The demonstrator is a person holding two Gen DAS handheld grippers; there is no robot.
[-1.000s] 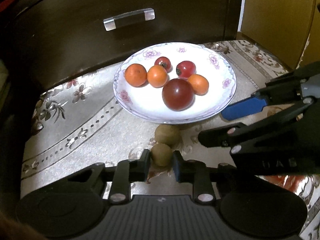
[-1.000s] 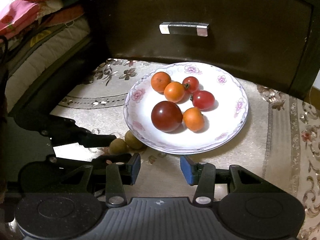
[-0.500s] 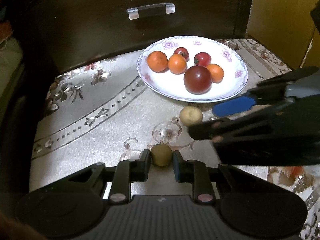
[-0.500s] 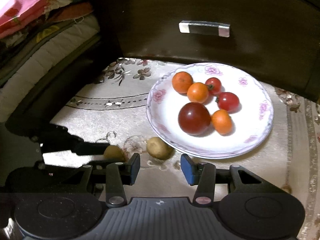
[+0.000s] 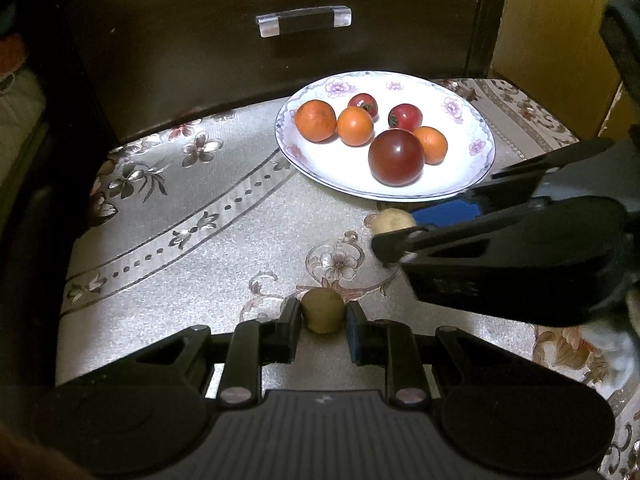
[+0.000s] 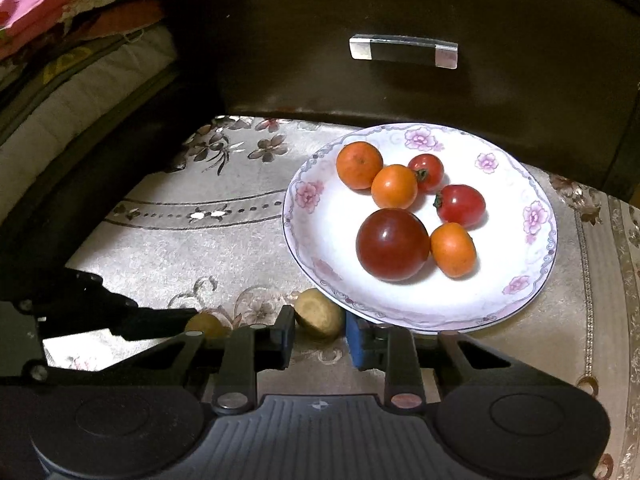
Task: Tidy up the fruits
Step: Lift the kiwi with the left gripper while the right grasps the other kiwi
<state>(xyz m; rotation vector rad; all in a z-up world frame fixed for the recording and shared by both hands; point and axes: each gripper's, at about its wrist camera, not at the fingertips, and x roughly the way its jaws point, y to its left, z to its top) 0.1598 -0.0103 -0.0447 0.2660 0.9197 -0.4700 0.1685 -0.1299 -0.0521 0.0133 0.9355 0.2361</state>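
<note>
- While my left gripper (image 5: 323,316) sits clamped on a small round olive-brown fruit (image 5: 322,310), well short of the white flower-rimmed plate (image 5: 476,168), that fruit is off to the plate's near-left side over the beige embroidered cloth (image 5: 192,216).
- My right gripper (image 6: 320,330) has its fingers spread either side of a second, paler brown round fruit (image 6: 319,319); pads near it, but I see gaps, so not gripping yet.
- That second fruit lies on the cloth, tucked against the plate's near rim.
- Plate already holds three orange citrus fruits (image 6: 394,186), two small red tomatoes (image 6: 460,205) and one big dark red tomato (image 6: 392,244).
- Step, as I read it: collecting the two loose brown fruits.
- Next, I'd guess: squeeze the right fingers on its fruit, lift clear of the rim, and carry both to bare plate area.
- Risk: the rim overhangs the fruit, so the blue pad (image 6: 354,340) could nudge the plate.
</note>
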